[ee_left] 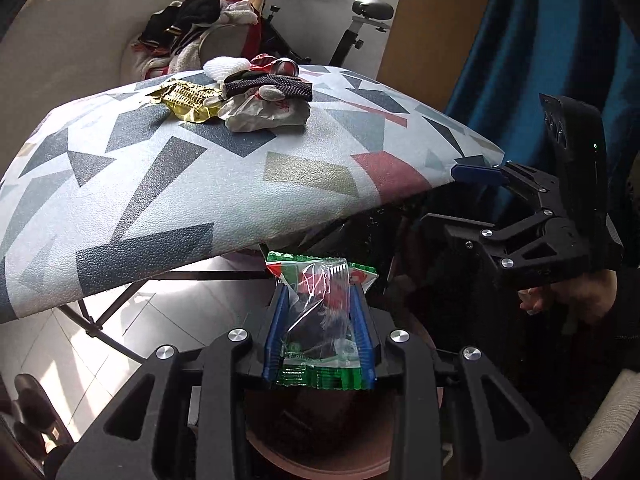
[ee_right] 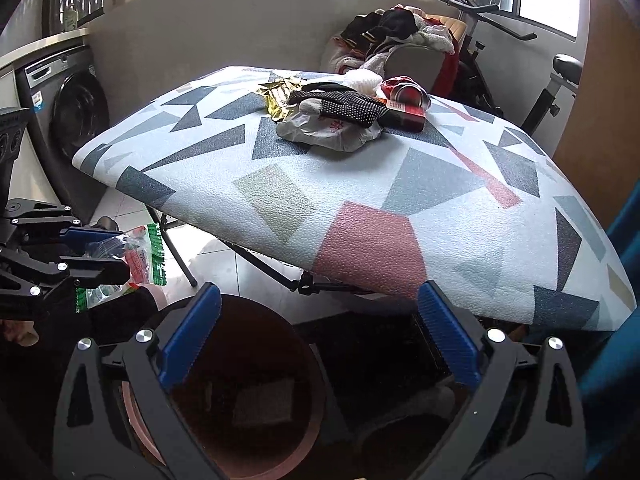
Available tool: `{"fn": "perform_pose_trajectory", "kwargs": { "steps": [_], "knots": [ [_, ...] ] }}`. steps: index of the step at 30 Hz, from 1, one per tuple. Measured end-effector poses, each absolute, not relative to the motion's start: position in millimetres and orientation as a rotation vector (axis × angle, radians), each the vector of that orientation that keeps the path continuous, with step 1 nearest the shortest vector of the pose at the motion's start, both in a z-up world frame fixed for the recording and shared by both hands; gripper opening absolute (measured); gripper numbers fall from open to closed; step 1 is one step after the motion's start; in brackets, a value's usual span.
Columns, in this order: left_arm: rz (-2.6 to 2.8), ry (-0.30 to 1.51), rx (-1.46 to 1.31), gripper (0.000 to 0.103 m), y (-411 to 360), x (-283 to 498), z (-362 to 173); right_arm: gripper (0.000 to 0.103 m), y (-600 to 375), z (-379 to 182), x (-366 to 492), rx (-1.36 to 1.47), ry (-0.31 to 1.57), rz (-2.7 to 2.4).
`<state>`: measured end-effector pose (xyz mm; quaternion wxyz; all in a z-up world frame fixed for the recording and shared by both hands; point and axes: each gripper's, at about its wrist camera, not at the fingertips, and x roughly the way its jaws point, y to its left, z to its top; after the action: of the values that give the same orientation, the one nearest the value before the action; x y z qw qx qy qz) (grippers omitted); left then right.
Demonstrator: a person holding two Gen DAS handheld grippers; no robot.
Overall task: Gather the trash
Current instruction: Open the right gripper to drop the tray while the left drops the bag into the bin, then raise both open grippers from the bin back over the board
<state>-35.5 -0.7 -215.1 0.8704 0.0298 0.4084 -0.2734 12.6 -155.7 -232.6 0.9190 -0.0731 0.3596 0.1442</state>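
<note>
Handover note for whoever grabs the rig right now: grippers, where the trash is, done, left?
Left gripper: shut on the green-and-clear wrapper, held above the brown bin.
Right gripper: open, empty, over the bin.
Done: at least one flat piece lies in the bin.
Left: drop the wrapper; on the table remain the gold wrapper, white crumpled bag, red box and can.

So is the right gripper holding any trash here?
No, the right gripper stands wide open and empty above the bin.

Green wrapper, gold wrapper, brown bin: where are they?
green wrapper [ee_left: 320, 312], left wrist view, clear crinkled middle
gold wrapper [ee_left: 186, 100], left wrist view, shiny centre
brown bin [ee_right: 138, 432], right wrist view, left rim
</note>
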Motion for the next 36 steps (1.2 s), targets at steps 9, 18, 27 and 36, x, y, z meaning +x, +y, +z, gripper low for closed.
{"fn": "perform_pose_trajectory", "kwargs": {
  "steps": [9, 18, 27, 36],
  "knots": [
    [-0.491, 0.846, 0.001, 0.088, 11.5, -27.1, -216.4, 0.097, -162.5, -232.1, 13.7, -0.120, 0.739, 0.276],
    [-0.435, 0.859, -0.067, 0.097, 27.6, -18.2, -219.5, 0.097, -162.8, -232.3, 14.0, -0.121, 0.741, 0.275],
    [-0.404, 0.839, -0.025, 0.097, 24.3, -20.4, -218.5, 0.097, -161.8, -233.5, 13.8, -0.126, 0.743, 0.275],
    [-0.343, 0.733, -0.028, 0.097, 36.2, -17.7, -196.5, 0.097, -161.6, -233.9, 15.3, -0.122, 0.760, 0.291]
  ]
}}
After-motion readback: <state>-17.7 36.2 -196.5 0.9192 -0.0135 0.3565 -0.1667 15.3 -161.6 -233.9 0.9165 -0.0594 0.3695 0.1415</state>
